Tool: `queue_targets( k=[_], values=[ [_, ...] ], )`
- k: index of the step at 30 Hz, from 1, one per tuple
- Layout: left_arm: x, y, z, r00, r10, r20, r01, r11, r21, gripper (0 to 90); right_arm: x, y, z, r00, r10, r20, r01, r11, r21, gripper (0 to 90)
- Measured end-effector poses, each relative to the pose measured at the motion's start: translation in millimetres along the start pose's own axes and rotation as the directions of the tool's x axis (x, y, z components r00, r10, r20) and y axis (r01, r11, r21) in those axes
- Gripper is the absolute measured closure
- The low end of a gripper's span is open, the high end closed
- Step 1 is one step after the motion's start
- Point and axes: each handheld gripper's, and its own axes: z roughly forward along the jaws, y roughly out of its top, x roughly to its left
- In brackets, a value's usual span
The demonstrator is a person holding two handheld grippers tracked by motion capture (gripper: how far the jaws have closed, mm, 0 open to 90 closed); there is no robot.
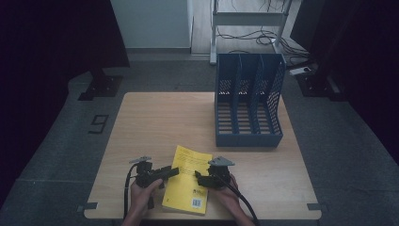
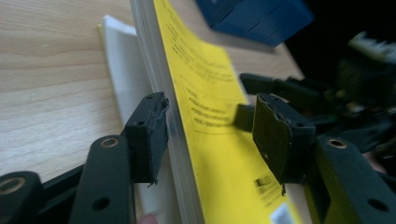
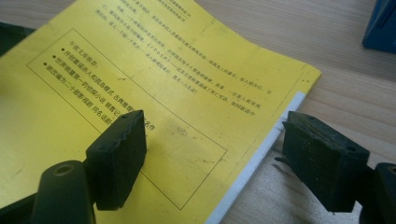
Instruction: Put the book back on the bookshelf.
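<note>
A yellow paperback book [image 1: 184, 195] lies near the table's front edge between my two grippers. My left gripper [image 1: 173, 172] reaches in from the book's left side. In the left gripper view its jaws stand open astride the book [image 2: 205, 84]: one pad sits against the white page edge, and the other hovers over the yellow cover. That edge looks raised off the wood. My right gripper [image 1: 199, 177] is at the book's right side. In the right gripper view, one open jaw of the gripper [image 3: 215, 135] is over the printed cover [image 3: 140, 60] and the other over bare table beside the book's edge.
A blue three-slot file organizer [image 1: 248, 101] stands upright at the back right of the wooden table [image 1: 155, 122]. Its corner shows in the left gripper view [image 2: 252, 16] and the right gripper view [image 3: 383, 23]. Dark floor surrounds the table, with cables and a rack behind.
</note>
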Motion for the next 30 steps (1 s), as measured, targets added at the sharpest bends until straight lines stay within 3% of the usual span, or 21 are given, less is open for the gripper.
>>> queue_targets(
  k=[5,10,19,30],
  values=[
    [0.5,-0.5,0.8,1.0000,-0.001,-0.008,0.001,1.0000,0.005,45.2,0.3,-0.1,-0.1,1.0000,-0.004,0.002,0.004,1.000,-0.002,21.6],
    [2.3,0.3,-0.7,0.9981,-0.045,0.042,0.045,0.9990,0.010,44.6,-0.7,-0.2,-0.3,1.0000,-0.003,-0.001,0.003,1.000,-0.001,21.5],
    [4.6,-0.4,1.9,0.9956,-0.062,0.070,0.059,0.9973,0.045,43.9,-1.1,-0.1,0.1,0.9999,0.005,0.012,-0.005,1.000,-0.006,20.6],
    [7.5,-0.9,3.4,0.9952,-0.070,0.069,0.066,0.9959,0.061,43.2,-3.2,0.4,-0.4,0.9998,0.018,0.004,-0.018,1.000,0.001,21.0]
  ],
)
